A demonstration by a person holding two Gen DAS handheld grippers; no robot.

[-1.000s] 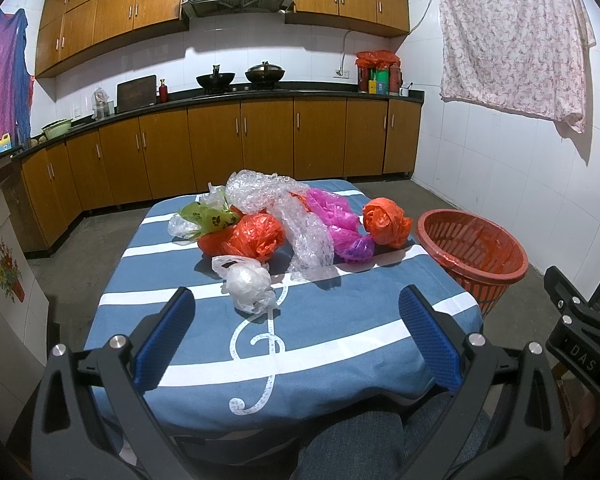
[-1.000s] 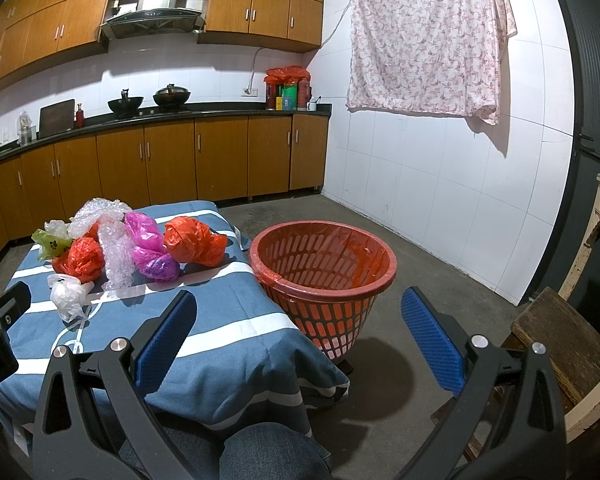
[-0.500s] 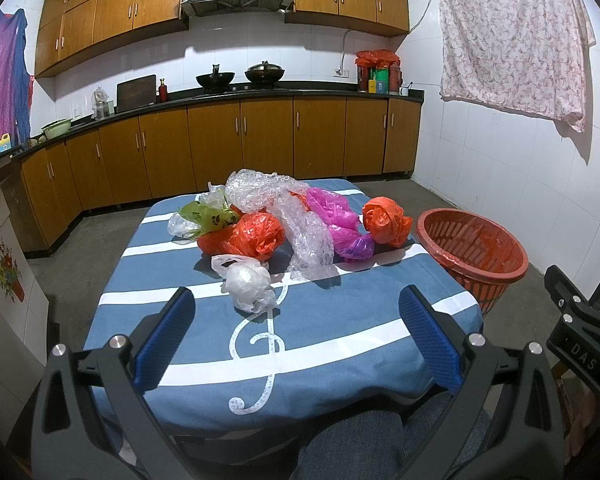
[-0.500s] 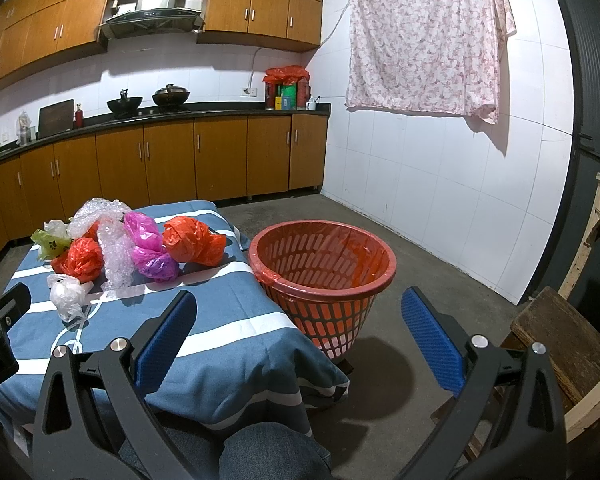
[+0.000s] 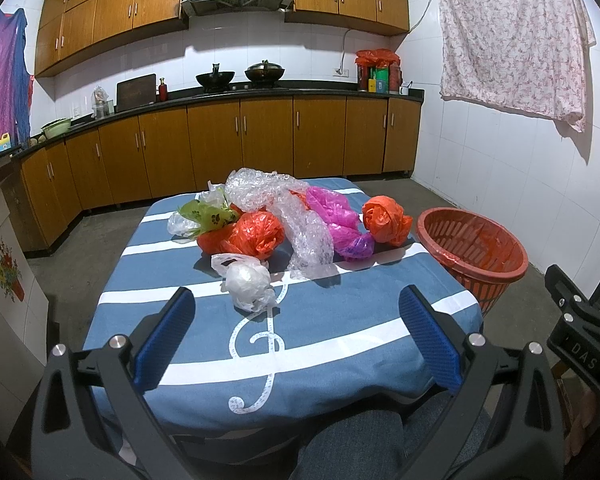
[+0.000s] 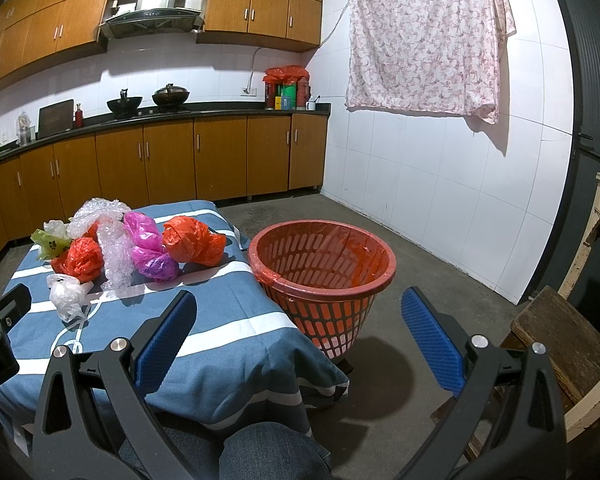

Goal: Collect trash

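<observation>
A pile of crumpled plastic bags lies on the blue striped tablecloth (image 5: 340, 332): a white bag (image 5: 248, 282) nearest me, an orange bag (image 5: 256, 234), clear bubble wrap (image 5: 308, 236), pink bags (image 5: 334, 216), a green bag (image 5: 210, 216) and a second orange bag (image 5: 386, 220) at the right. A red basket (image 6: 324, 264) with an orange liner stands on the floor beside the table's right edge. My left gripper (image 5: 296, 336) is open and empty above the table's near edge. My right gripper (image 6: 298, 336) is open and empty, short of the basket.
Wooden kitchen cabinets (image 5: 260, 140) and a counter with pots line the far wall. A floral cloth (image 6: 424, 40) hangs on the white tiled wall at the right. A wooden stool (image 6: 560, 340) stands at the far right. My knee (image 6: 268, 452) shows at the bottom.
</observation>
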